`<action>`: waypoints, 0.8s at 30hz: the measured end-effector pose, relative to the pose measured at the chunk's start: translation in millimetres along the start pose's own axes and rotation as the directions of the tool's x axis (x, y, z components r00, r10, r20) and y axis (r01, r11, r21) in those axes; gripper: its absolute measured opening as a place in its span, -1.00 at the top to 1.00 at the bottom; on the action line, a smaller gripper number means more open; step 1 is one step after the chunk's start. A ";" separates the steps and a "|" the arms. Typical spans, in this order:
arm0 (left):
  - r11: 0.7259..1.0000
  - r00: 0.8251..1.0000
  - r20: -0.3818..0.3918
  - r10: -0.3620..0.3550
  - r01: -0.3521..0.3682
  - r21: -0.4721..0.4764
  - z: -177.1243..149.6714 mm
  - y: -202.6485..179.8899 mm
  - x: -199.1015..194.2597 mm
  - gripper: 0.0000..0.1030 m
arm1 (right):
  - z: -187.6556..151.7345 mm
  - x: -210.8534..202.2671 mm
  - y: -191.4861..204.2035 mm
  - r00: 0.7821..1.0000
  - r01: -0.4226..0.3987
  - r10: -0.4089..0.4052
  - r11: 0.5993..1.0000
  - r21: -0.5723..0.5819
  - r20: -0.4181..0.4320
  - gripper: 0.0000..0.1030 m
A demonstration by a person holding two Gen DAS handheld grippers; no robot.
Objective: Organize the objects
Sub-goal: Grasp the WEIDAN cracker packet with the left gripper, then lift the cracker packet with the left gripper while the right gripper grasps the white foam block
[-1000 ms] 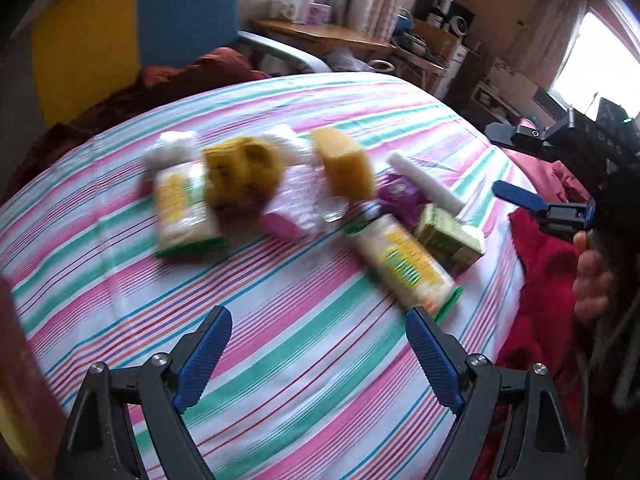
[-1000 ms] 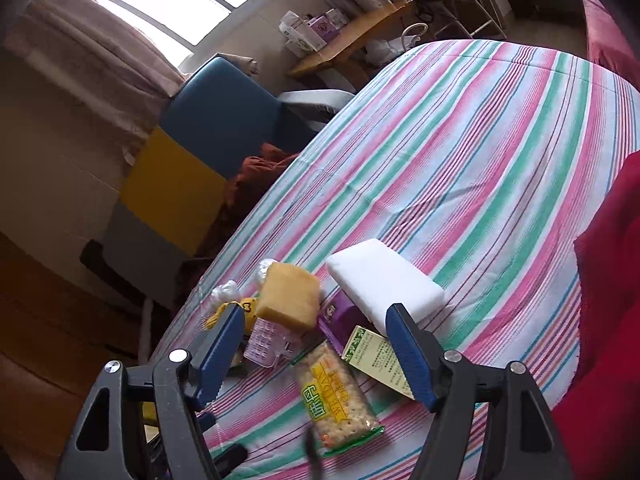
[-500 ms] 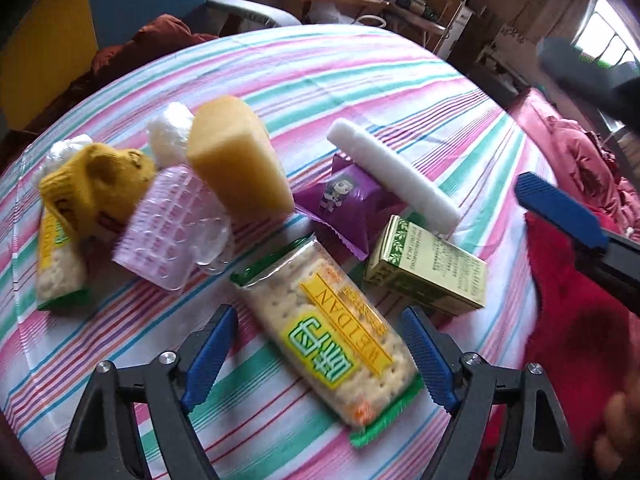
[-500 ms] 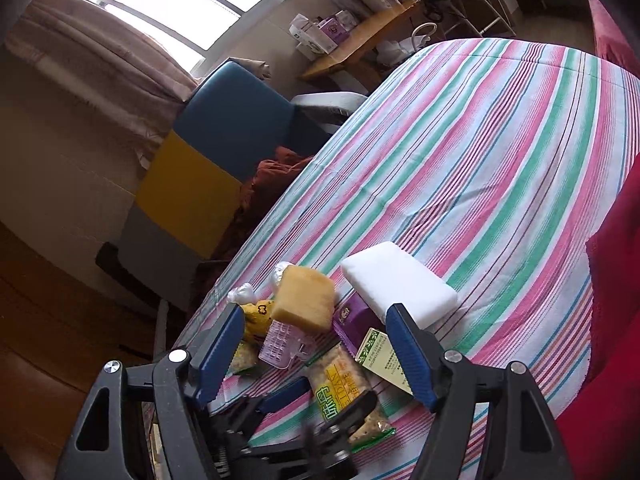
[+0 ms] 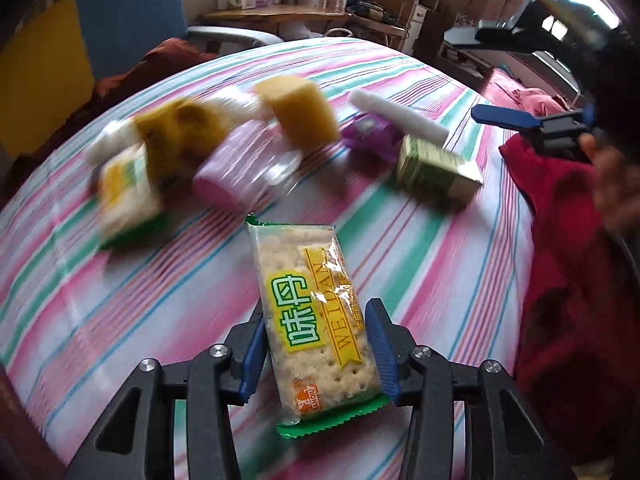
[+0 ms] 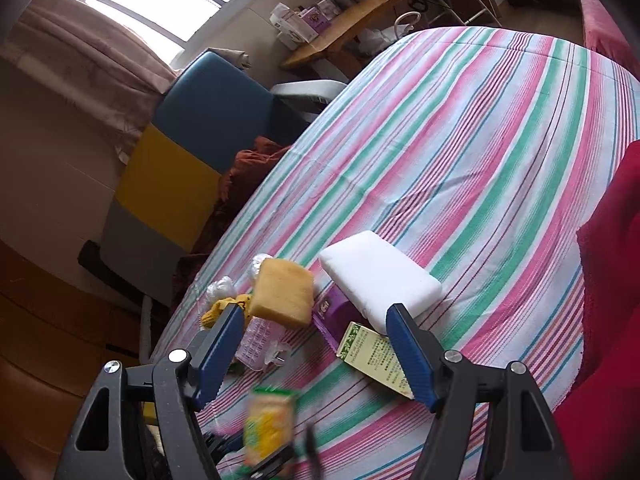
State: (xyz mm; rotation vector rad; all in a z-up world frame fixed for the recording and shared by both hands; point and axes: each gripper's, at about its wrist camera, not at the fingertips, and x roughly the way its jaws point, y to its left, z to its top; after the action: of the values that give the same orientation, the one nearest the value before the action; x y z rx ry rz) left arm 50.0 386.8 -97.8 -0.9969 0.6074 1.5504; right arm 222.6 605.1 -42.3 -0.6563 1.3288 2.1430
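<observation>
My left gripper is shut on a cracker packet with a green edge and yellow label, held above the striped cloth. The packet shows blurred in the right wrist view. Behind it lies a cluster: a second cracker packet, a yellow knit item, a pink plastic container, a yellow sponge, a purple packet, a white block and a green box. My right gripper is open and empty, above the sponge and green box.
The striped cloth covers the surface. A red cloth lies along the right edge. A blue and yellow chair with brown fabric stands beyond the far edge. A wooden desk with boxes stands behind.
My left gripper closed on the cracker packet that lay between its fingers and lifted it away from the cluster. The right gripper stayed open and barely moved.
</observation>
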 end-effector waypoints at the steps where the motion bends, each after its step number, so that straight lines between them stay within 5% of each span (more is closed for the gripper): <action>1: 1.000 1.000 0.003 -0.005 0.005 -0.015 -9.1 6.4 -7.3 0.08 | 0.3 1.6 -0.4 1.000 0.007 -0.007 1.000 0.001 -0.009 -0.45; 6: 0.998 1.000 0.029 0.007 -0.005 -0.064 -39.2 19.5 -26.6 0.04 | 6.2 13.9 4.1 0.992 0.098 -0.101 0.995 -0.037 -0.077 -0.45; 13: 0.994 0.999 0.033 0.002 0.001 -0.110 -39.2 24.2 -28.1 0.04 | 36.5 48.3 11.0 0.960 0.229 -0.253 0.957 -0.178 -0.123 -0.45; 20: 0.986 1.000 0.019 0.014 -0.010 -0.166 -34.1 26.1 -29.6 -0.48 | 41.4 89.7 -5.2 0.925 0.250 -0.297 0.945 -0.211 -0.235 -0.45; 24: 0.983 1.000 0.014 0.023 -0.020 -0.180 -31.8 30.0 -28.2 -0.49 | 39.9 100.9 -4.5 0.905 0.286 -0.348 0.923 -0.258 -0.244 -0.45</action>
State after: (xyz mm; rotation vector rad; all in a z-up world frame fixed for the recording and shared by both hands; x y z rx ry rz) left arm 29.7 339.0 -94.1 -1.1155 0.4741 1.6533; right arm 145.7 661.3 -94.5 -1.2252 1.0392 1.9867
